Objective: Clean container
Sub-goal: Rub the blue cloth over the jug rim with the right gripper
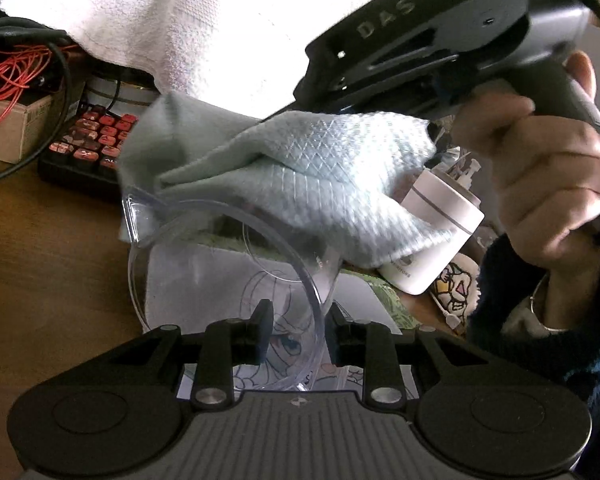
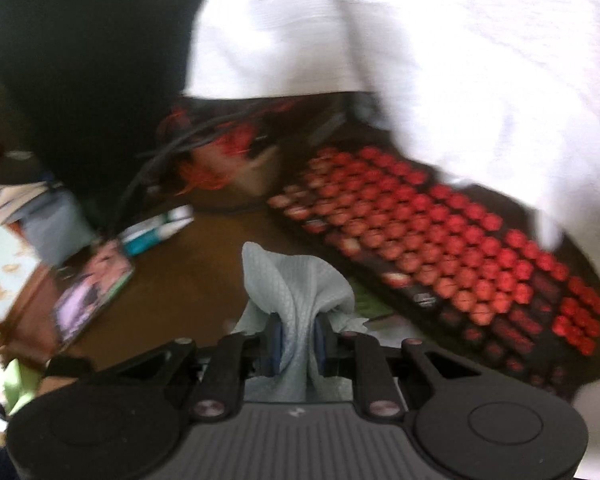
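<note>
My left gripper point(image 1: 298, 330) is shut on the rim of a clear plastic container point(image 1: 228, 272), held tilted above the desk with its mouth toward the camera. A pale blue-grey cloth point(image 1: 300, 176) hangs over the container's far rim. My right gripper point(image 2: 296, 340) is shut on that cloth point(image 2: 296, 288), which bunches up between its blue pads. The right gripper's black body point(image 1: 432, 40) and the hand holding it show at the upper right of the left wrist view, above the container.
A black keyboard with red keys point(image 2: 452, 248) lies on the brown wooden desk point(image 1: 52, 248). A white towel point(image 1: 160, 20) hangs behind. A cardboard box with orange wires point(image 1: 12, 80), a white bottle point(image 1: 436, 232), printed papers point(image 1: 204, 280) and a photo card point(image 2: 92, 292) lie around.
</note>
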Demonstrator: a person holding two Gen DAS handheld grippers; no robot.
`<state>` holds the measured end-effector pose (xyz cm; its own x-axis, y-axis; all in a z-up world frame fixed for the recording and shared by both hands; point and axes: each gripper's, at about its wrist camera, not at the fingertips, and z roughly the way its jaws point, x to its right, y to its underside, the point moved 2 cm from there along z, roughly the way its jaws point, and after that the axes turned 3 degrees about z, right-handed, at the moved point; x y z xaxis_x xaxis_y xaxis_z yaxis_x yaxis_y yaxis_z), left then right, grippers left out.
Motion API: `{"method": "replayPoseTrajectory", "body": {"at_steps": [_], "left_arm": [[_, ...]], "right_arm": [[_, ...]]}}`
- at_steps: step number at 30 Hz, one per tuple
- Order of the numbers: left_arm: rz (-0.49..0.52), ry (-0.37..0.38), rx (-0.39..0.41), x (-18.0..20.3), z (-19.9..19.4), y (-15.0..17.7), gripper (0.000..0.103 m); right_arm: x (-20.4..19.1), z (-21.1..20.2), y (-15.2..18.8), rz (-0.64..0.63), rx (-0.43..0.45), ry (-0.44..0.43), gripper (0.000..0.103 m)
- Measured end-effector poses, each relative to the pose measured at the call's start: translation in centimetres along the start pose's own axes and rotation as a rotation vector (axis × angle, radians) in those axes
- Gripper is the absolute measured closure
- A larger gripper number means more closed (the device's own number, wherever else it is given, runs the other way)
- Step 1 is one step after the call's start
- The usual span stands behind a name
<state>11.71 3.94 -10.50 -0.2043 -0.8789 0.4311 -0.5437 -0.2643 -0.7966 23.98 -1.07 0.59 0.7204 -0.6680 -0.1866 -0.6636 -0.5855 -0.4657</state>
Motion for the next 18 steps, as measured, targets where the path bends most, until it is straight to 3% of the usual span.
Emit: {"method": "replayPoseTrajectory", "body": {"at_steps": [7,11,18], "left_arm": [[0.000,-0.002,0.000,0.1,0.1,0.0,0.077],[0.005,0.001,-0.003,0.0,0.2,-0.3,0.077],[0.011,0.002,-0.004,-0.1,0.0,-0.2,0.077]], "right_arm": [[2.3,0.2,-0.5,0.055,0.030,0.124,0.088],[2.3,0.2,-0.4,0.062,0.031,0.111,0.087],[-0.2,0.5,0.3,-0.025,0.002,-0.025,0.087]]}}
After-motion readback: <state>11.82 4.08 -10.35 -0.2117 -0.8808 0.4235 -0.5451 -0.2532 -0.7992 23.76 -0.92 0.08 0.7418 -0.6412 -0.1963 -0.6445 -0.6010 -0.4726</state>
